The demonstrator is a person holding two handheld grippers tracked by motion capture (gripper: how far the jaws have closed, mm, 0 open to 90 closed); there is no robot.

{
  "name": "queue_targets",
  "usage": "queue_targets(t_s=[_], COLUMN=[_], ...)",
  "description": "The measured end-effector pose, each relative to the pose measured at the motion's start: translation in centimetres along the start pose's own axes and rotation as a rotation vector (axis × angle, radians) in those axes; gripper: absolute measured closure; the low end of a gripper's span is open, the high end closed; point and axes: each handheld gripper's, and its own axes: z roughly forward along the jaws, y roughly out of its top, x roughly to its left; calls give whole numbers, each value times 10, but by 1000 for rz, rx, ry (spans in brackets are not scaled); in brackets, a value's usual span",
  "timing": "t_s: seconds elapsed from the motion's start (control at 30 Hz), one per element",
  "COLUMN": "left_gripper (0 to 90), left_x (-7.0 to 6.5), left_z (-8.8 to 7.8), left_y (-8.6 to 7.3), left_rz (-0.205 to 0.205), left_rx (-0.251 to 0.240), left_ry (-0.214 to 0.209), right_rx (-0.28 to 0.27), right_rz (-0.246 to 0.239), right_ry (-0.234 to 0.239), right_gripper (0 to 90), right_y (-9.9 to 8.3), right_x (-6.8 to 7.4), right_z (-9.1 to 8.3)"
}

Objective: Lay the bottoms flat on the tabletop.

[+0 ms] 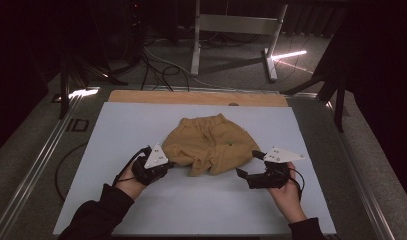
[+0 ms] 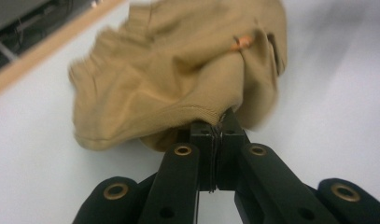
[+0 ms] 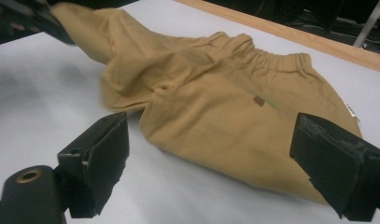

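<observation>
Our left gripper (image 1: 167, 162) is clamped on the hem of the tan shorts (image 1: 211, 145) at their left edge — our right gripper (image 1: 250, 168) waits with jaws apart just off the right leg, waistband pointing away from us.

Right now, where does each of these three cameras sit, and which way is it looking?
High view: above the person's side, looking forward and down on the white table; both forearms, left hand-held gripper, right hand-held gripper.
Left gripper view: rides the left hand-held gripper, looking along its jaws, shut on the tan shorts.
Right gripper view: rides the right hand-held gripper, looking between its open jaws at the shorts.
Shared: all show the shorts on the table.
</observation>
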Motion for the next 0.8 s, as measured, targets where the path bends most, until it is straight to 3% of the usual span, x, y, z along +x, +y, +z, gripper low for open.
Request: queue_targets(t_s=[0.1, 0.2, 0.33, 0.43, 0.6, 0.67, 0.8], left_gripper=[889, 888, 886, 885, 884, 881, 877], left_x=[0, 4, 8, 11, 16, 21, 32], left_z=[-11, -20, -29, -33, -18, 4, 36], left_y=[13, 26, 40, 59, 66, 65, 61], left_rz=[16, -4, -18, -41, -66, -60, -112], left_rx=[-34, -78, -132, -178, -153, -107, -84], left_ry=[-21, -51, -56, -83, -68, -36, -42], right_rx=[-3, -5, -12, -16, -20, -18, -13], right_rz=[-2, -1, 4, 3, 7, 10, 5], right_ry=[0, 0, 2, -6, -7, -8, -10], right_gripper=[120, 120, 120, 120, 120, 120, 120], right_y=[0, 1, 1, 2, 3, 2, 1], right_x=[0, 0, -1, -2, -3, -4, -6], right_z=[0, -1, -1, -2, -3, -3, -2])
